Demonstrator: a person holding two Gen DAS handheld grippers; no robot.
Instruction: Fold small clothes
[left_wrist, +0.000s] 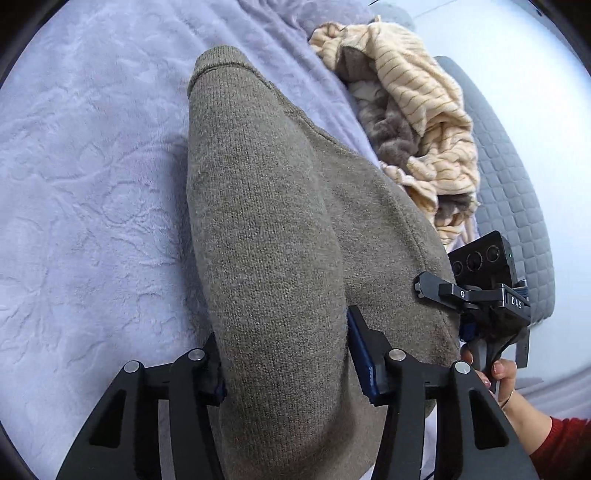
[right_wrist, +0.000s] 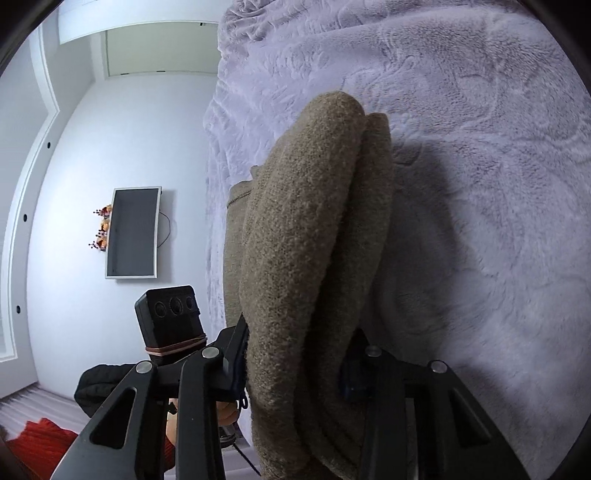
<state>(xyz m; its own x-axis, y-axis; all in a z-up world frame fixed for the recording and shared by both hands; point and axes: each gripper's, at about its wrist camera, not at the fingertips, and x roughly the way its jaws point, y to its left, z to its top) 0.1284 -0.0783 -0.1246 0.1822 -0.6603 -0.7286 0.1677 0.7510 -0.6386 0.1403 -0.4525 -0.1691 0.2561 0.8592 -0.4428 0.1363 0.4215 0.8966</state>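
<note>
Lavender bedspread (left_wrist: 92, 166) lies under the knit sweater (left_wrist: 266, 240) your left gripper (left_wrist: 284, 373) clamps by a thick fold, lifted clear for folding; from the right wrist, your right gripper (right_wrist: 295, 373) pinches its doubled edge likewise.

An olive-brown knitted sweater (left_wrist: 266, 229) lies on a pale lilac blanket (left_wrist: 92, 166) embossed with a leafy pattern. Beside it sits a heap of cream cloth with thin tan stripes (left_wrist: 424, 110), mixed with grey-brown fleece. A grey quilted cover (left_wrist: 513, 199) shows a square pattern. The grippers are black; the sleeve (left_wrist: 565, 439) is red.
</note>
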